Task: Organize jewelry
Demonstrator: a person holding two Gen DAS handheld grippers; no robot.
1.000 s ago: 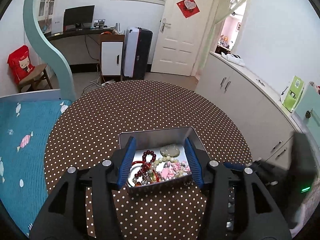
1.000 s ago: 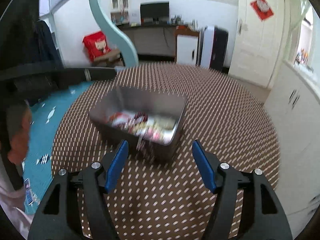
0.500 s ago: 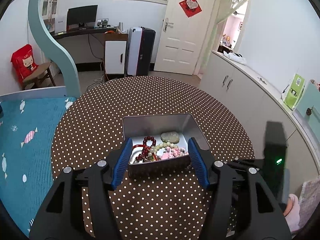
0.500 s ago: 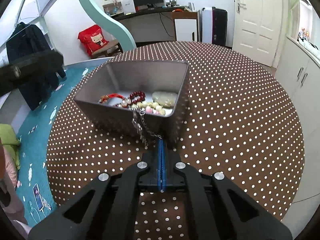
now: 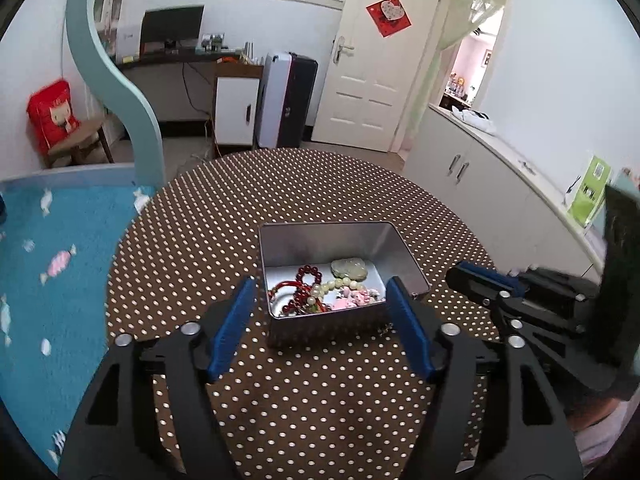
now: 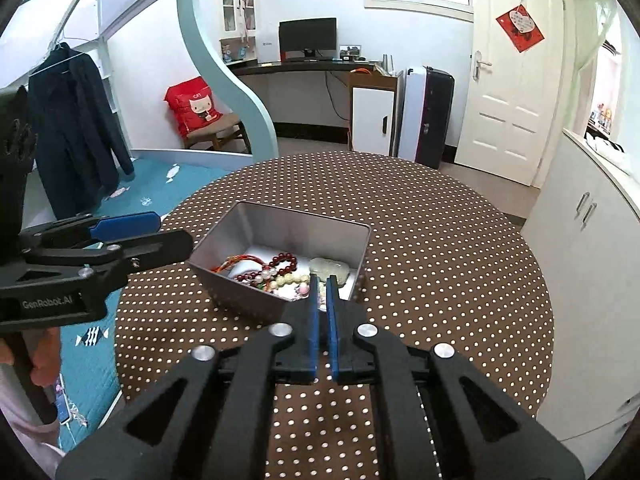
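Observation:
An open silver tin [image 5: 276,264] [image 6: 280,220] stands on the round dotted table [image 5: 320,184]. Inside lie a dark red bead bracelet [image 5: 308,274] [image 6: 282,262], a pale jade pendant [image 5: 349,269] [image 6: 330,268], pale beads and pink pieces. My left gripper [image 5: 320,284] [image 6: 172,228] has its jaws opening either side of the tin's near end, pads off its walls. My right gripper [image 6: 322,280] [image 5: 454,276] hovers over the tin's near rim. Its jaws are opening to a narrow gap with nothing gripped. A bit of thin chain [image 5: 385,330] shows at the tin's front right corner.
A blue bedspread [image 5: 48,280] lies beyond the table's left edge and white cabinets [image 5: 500,200] stand to its right. A person's hand [image 6: 40,360] holds the left gripper's handle, with a phone [image 6: 60,400] on the bed below it.
My right gripper closed on a chain hanging over the tin's front wall, then rose and parted slightly. My left gripper's jaws widened and it drew back from the tin.

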